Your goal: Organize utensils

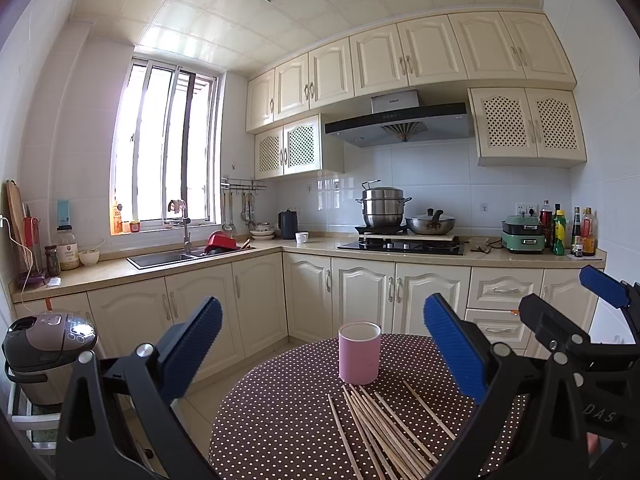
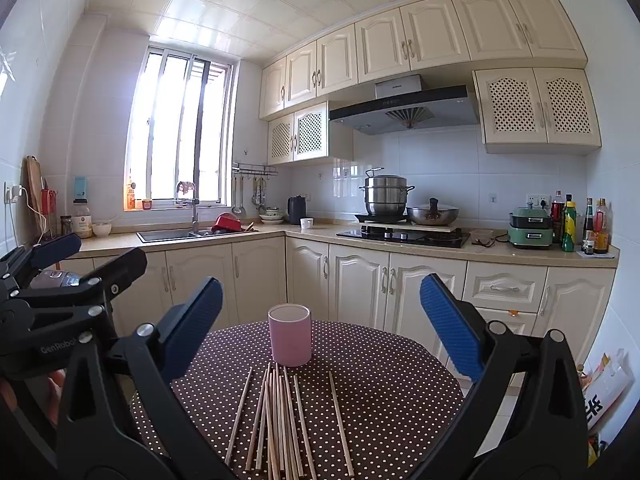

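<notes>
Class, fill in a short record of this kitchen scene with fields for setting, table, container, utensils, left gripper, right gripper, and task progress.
setting: home kitchen, cream cabinets behind
table: round table with brown polka-dot cloth
container: pink cup, upright, near the table's far edge
utensils: wooden chopsticks lying loose on the cloth in front of the cup, none seen inside it
left gripper: left gripper open, holding nothing, level above the table
right gripper: right gripper open, holding nothing, level above the table
task progress: not yet started; no chopstick is picked up

Bright daylight from blown-out window (image 1: 166, 148); sharp centre, fisheye-curved, vignetted edges.
</notes>
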Demonstrator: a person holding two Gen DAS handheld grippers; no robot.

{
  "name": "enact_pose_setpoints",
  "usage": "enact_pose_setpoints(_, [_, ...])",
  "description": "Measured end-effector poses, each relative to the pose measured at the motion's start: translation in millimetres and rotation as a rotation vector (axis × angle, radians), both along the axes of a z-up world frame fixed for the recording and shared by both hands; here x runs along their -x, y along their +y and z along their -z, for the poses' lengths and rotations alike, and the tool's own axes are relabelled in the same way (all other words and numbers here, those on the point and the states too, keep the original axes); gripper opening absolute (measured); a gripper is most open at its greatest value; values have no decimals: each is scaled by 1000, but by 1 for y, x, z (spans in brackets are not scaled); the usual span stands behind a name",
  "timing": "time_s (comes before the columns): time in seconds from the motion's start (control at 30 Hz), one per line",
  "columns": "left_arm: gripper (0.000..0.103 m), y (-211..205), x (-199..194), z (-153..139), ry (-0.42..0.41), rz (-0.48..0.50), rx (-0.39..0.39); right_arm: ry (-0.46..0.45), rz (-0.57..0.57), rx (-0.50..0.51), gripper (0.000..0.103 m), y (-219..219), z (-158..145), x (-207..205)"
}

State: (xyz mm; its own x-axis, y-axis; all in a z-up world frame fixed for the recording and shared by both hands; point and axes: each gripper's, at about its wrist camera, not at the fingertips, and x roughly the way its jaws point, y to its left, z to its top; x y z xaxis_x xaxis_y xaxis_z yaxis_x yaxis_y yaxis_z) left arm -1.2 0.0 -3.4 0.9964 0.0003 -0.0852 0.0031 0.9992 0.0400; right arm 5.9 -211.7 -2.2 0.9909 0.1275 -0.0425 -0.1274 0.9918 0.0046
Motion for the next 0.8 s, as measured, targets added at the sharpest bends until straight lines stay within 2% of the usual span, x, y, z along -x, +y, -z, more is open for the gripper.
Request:
enact_pose_setpoints(0.1, [99, 0, 0, 0, 0, 0, 0, -2, 1, 0, 97, 0, 8, 2])
enact_pose_setpoints(0.8, [99, 3, -2, -1, 4, -2, -6, 15, -1, -8, 97, 3, 11, 2])
